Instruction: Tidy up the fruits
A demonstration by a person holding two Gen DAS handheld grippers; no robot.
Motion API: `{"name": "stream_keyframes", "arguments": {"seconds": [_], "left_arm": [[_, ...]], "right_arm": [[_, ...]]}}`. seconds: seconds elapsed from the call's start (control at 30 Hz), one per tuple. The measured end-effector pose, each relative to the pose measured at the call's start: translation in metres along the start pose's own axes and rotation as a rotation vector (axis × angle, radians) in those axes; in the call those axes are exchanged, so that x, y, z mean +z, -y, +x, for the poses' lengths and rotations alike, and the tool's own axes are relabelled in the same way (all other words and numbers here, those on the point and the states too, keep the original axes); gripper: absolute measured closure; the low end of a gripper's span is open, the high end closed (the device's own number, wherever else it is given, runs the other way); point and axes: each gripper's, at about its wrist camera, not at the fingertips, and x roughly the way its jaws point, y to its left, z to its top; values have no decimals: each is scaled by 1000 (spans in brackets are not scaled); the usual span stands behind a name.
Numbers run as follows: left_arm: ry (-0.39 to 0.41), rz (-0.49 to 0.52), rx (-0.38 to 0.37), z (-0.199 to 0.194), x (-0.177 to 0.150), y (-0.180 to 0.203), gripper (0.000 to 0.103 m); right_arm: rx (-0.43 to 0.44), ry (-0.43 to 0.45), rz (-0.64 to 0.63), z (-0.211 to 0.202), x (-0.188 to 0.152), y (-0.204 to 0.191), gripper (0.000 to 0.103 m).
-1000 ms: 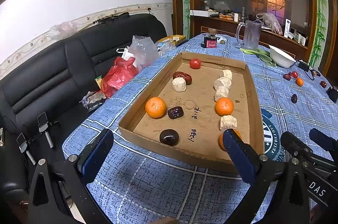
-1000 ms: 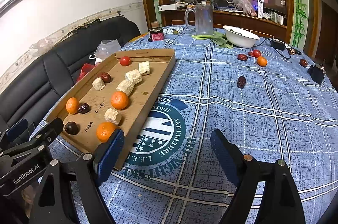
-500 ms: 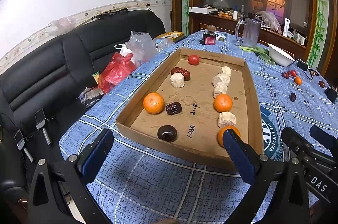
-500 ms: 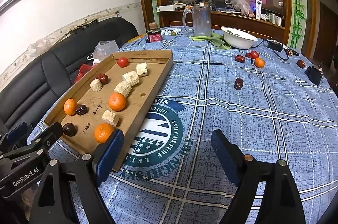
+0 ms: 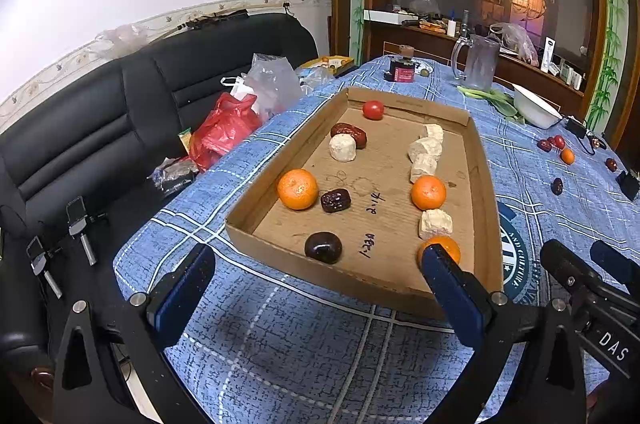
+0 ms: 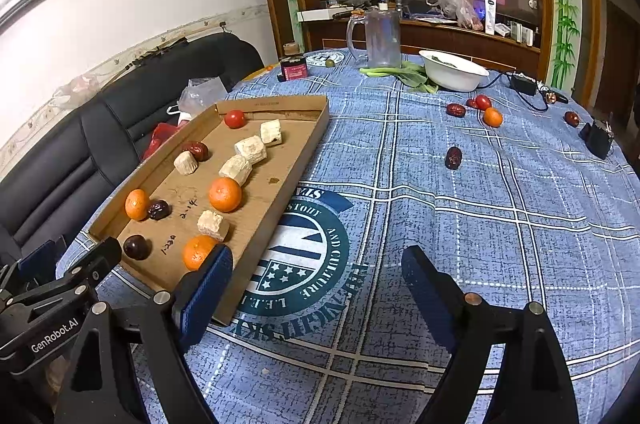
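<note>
A shallow cardboard tray lies on the blue checked tablecloth. It holds oranges, dark dates, pale chunks, a dark round fruit and a red tomato. My left gripper hangs open just before the tray's near wall, nothing between its fingers. In the right wrist view the tray is at the left, and my right gripper is open over the round emblem beside it. Loose on the cloth beyond are a date, another date, a tomato and a small orange.
At the table's far side stand a white bowl, a glass mug, green leaves and a red jar. A black device sits at the right edge. A black sofa with plastic bags runs along the left.
</note>
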Motion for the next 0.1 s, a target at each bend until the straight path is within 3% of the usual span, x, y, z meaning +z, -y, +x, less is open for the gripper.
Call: {"name": "stream_keyframes", "arguments": {"seconds": [0.1], "left_arm": [[-6,-3,-1,-2,0,-1,0]], "right_arm": [[0,2,0,-2,0,-1,13]]}}
